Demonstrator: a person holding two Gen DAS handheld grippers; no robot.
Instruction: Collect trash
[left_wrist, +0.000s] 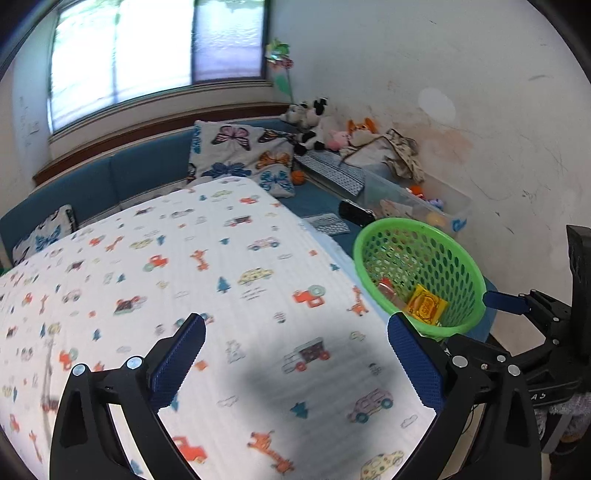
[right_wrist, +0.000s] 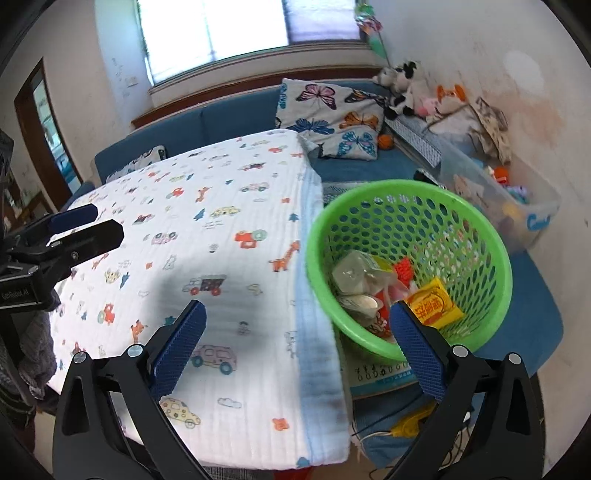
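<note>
Right gripper (right_wrist: 297, 325) spread, empty; green basket (right_wrist: 495, 236) holding yellow packet (right_wrist: 436, 302) just beyond right finger.

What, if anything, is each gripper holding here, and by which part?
Nothing is held. The left gripper and right gripper both stand open and empty over the patterned cloth; the trash lies in the green basket.

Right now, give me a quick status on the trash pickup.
Left gripper and right gripper open, empty. Trash sits in green basket, yellow packet on top. Patterned cloth shows no trash.
</note>
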